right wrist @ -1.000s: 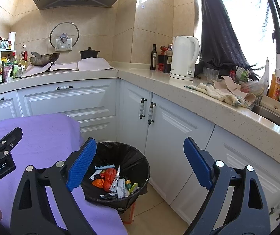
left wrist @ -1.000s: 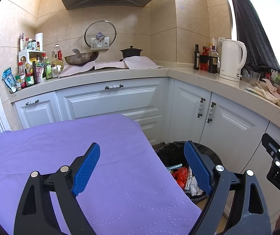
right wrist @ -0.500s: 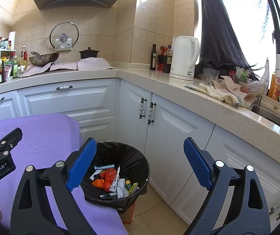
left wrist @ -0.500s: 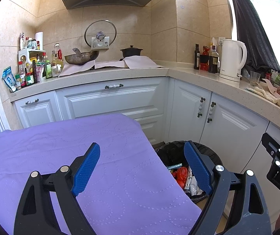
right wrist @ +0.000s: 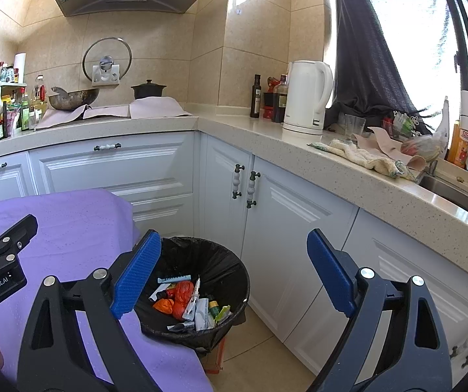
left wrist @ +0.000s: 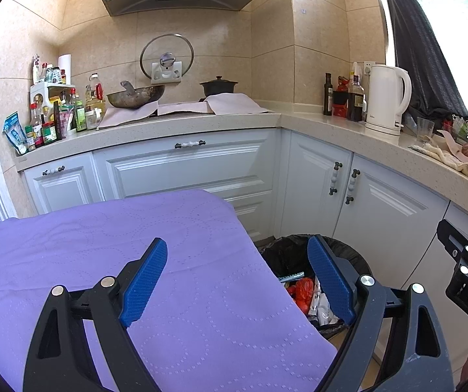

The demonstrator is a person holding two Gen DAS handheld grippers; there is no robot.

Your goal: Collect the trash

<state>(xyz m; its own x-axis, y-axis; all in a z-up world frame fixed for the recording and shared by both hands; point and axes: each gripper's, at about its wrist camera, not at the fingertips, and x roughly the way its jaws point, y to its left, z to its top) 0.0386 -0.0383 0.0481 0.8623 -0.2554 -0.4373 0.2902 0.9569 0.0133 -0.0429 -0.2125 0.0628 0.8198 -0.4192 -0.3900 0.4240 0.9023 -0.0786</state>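
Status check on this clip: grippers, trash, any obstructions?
Left gripper open, empty, over purple cloth. Right gripper open, empty. Trash bin holds wrappers. Nothing blocking.

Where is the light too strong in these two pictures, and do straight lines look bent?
Right wrist view: the window is blown out to white, and the counter edge curves from fisheye distortion. Left wrist view: the window glares at the top right corner; the bin interior stays dark, and the picture's corners are black.
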